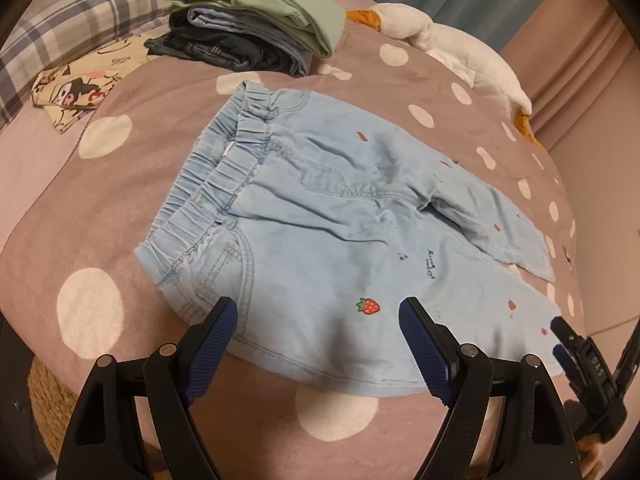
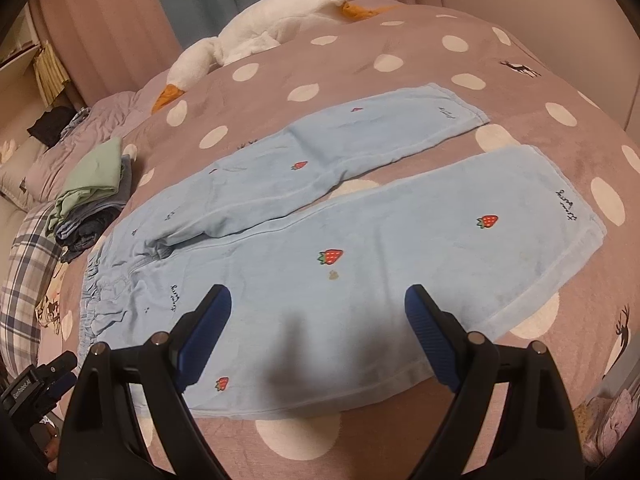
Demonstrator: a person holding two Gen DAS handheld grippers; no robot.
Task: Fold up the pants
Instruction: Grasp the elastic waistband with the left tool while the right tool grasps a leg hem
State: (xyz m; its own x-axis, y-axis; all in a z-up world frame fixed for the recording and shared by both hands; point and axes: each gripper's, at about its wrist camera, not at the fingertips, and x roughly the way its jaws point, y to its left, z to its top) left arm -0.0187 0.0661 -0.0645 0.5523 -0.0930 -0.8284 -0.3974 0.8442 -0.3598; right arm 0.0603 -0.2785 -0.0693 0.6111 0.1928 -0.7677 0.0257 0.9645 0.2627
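Note:
Light blue pants [image 1: 320,224] with strawberry prints lie flat and unfolded on the polka-dot bed cover, legs spread apart. In the left wrist view the elastic waistband [image 1: 212,184] is at the left. My left gripper [image 1: 318,312] is open, hovering over the near hip edge. In the right wrist view both legs [image 2: 400,216] stretch to the right. My right gripper [image 2: 318,300] is open above the near leg, holding nothing. The right gripper also shows in the left wrist view [image 1: 576,344], and the left gripper shows in the right wrist view [image 2: 52,372].
A stack of folded clothes [image 1: 256,28] sits beyond the waistband. A white goose plush [image 2: 256,36] lies along the far side of the bed. A plaid pillow [image 1: 76,20] and a cartoon-print cloth [image 1: 84,84] lie at the left. The bed's near edge is below my grippers.

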